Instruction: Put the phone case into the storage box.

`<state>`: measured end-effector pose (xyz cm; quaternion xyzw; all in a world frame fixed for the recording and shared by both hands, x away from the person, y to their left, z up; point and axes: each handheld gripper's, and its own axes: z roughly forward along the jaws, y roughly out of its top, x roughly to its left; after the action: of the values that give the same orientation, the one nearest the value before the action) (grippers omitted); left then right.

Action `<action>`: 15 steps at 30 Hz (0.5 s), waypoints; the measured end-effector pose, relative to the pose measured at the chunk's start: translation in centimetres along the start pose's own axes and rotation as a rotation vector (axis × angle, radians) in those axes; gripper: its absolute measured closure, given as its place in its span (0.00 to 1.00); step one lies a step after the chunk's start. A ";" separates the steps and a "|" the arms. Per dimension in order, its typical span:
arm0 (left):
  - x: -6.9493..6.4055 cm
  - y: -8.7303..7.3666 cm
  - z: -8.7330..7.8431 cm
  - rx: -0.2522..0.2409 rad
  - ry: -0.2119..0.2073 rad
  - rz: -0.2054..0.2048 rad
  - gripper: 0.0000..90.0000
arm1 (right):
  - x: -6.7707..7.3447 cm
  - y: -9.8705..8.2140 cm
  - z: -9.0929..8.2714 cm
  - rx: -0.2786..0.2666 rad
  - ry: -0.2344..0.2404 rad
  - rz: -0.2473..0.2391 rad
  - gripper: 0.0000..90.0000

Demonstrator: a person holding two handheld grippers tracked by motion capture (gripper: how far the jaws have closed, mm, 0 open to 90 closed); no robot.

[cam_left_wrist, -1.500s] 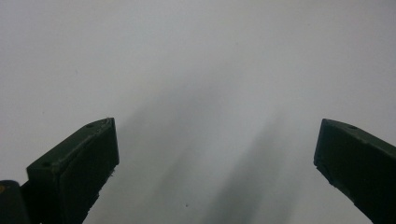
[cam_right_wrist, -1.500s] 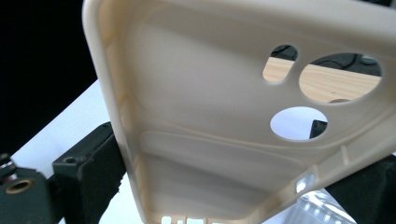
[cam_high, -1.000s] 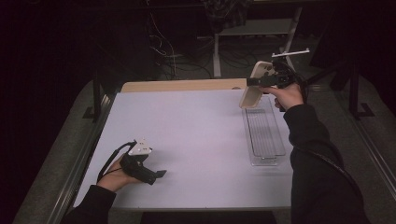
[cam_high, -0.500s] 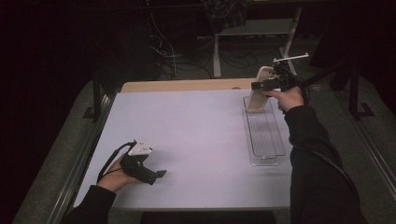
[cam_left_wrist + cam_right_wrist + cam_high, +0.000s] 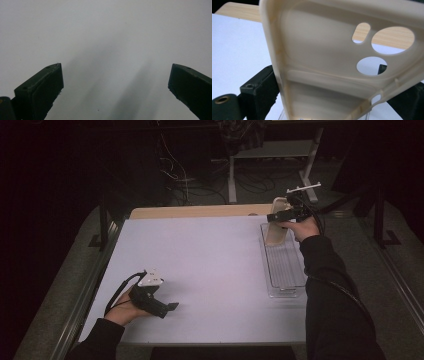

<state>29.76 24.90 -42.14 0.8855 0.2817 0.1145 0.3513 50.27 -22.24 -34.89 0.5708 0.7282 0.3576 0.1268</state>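
Left tool [image 5: 172, 307]: near edge of the bench [image 5: 210, 265], jaws wide apart, nothing between them.
Right tool [image 5: 274, 217]: far right, clamped on the phone case [image 5: 276, 222].
Phone case: cream, tilted over the far end of the clear tray [image 5: 285, 270].
Markings: no legible writing.

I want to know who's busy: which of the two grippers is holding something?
The right gripper, at the table's far side, clamps a cream phone case over the clear tray. The left gripper is open.
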 end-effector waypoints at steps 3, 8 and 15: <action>0.0 -0.1 0.0 0.002 0.000 -0.008 0.00 | -0.1 -0.2 0.6 0.006 -0.005 0.005 0.07; 0.1 -0.1 0.0 0.003 -0.001 -0.009 0.00 | -0.2 -0.5 1.5 0.024 -0.026 0.004 0.07; 0.0 0.0 0.1 0.008 -0.004 -0.006 0.00 | -0.1 -0.3 2.2 0.030 -0.060 -0.002 0.06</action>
<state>29.78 24.90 -42.20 0.8862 0.2842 0.1103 0.3487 51.39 -21.50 -36.66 0.5825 0.7299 0.3290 0.1404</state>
